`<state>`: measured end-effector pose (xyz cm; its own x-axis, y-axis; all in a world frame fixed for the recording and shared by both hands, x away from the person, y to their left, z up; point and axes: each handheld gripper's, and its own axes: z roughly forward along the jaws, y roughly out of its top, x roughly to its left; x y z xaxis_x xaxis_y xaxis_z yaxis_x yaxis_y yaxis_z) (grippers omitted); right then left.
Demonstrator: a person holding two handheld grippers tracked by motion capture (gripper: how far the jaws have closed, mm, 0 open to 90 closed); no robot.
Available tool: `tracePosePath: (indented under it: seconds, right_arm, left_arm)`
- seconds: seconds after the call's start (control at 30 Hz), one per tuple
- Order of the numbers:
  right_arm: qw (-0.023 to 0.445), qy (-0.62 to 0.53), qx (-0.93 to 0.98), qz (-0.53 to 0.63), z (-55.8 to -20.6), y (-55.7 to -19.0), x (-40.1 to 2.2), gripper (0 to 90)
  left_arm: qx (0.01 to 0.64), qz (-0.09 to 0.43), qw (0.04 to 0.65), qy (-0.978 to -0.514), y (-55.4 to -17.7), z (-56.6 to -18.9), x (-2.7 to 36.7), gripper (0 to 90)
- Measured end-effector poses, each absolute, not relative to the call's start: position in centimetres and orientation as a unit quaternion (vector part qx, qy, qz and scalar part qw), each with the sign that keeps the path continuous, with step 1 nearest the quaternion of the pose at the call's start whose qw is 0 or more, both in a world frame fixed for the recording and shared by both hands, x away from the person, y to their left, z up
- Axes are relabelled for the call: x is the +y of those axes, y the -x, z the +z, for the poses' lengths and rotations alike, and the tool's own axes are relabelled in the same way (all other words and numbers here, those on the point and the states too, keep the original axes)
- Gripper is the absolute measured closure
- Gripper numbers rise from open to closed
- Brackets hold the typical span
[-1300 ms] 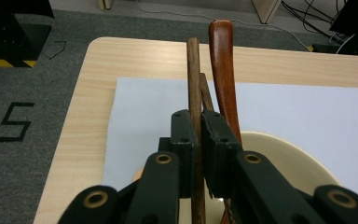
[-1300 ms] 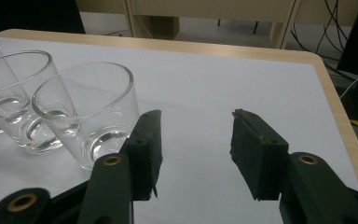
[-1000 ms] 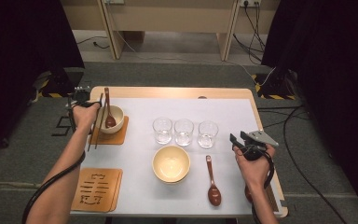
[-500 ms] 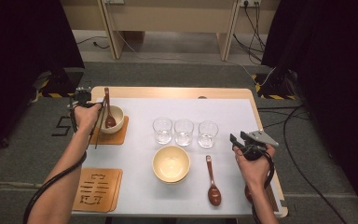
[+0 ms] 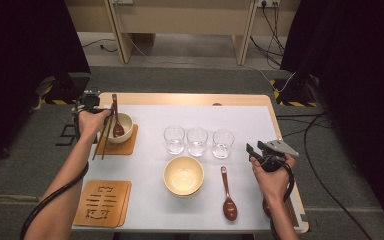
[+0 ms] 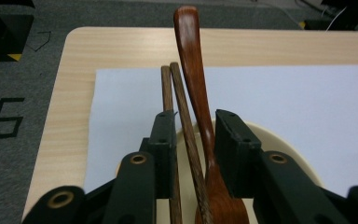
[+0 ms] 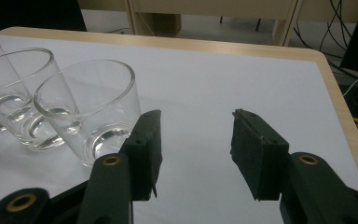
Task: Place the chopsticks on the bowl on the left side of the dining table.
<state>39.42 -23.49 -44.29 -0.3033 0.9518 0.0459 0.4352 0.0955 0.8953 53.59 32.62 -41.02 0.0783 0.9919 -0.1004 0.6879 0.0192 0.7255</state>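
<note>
My left gripper point(image 5: 107, 121) hangs over a small cream bowl point(image 5: 126, 129) on a wooden coaster point(image 5: 122, 147) at the table's left. Its jaws have just been opening. In the left gripper view, a pair of dark chopsticks point(image 6: 179, 100) and a red-brown spoon's handle point(image 6: 191, 60) lie between the pads of the left gripper point(image 6: 193, 122), which stand apart from them. The chopsticks point(image 5: 101, 144) lean across the bowl's rim, and the spoon point(image 5: 116, 122) rests in the bowl. At the right, my right gripper point(image 5: 254, 148) point(image 7: 193, 122) is open and holds nothing, just right of a glass point(image 7: 88, 109).
Three empty glasses point(image 5: 197, 141) stand in a row mid-table on a white mat point(image 5: 205, 115). A larger cream bowl point(image 5: 183, 175) sits in front of them, with a second wooden spoon point(image 5: 227, 197) to its right. A patterned coaster point(image 5: 102, 202) lies at the near left.
</note>
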Motion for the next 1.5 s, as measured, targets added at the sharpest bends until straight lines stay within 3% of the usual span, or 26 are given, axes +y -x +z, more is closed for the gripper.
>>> tracePosePath:
  seconds: [0.27,0.63,1.07,1.3,1.5]
  right_arm:
    - [0.293,-0.512,0.677,0.440,-44.3,-39.4,-23.5,53.0]
    - [0.293,-0.511,0.680,0.437,-44.3,-39.5,-23.5,52.9]
    - [0.292,-0.511,0.681,0.437,-44.4,-39.5,-23.5,53.0]
    - [0.293,-0.512,0.680,0.436,-44.5,-39.5,-23.5,53.0]
    - [0.293,-0.513,0.680,0.435,-44.4,-39.4,-23.6,52.9]
  left_arm:
    - [0.639,0.235,0.305,-0.666,-53.6,-41.6,32.5,63.9]
    - [0.649,0.229,0.298,-0.662,-53.6,-42.0,32.4,72.4]
    - [0.658,0.223,0.302,-0.652,-53.5,-42.2,32.2,75.8]
    - [0.652,0.224,0.310,-0.655,-53.0,-41.9,32.3,66.3]
    - [0.643,0.220,0.323,-0.658,-51.5,-41.1,32.8,63.7]
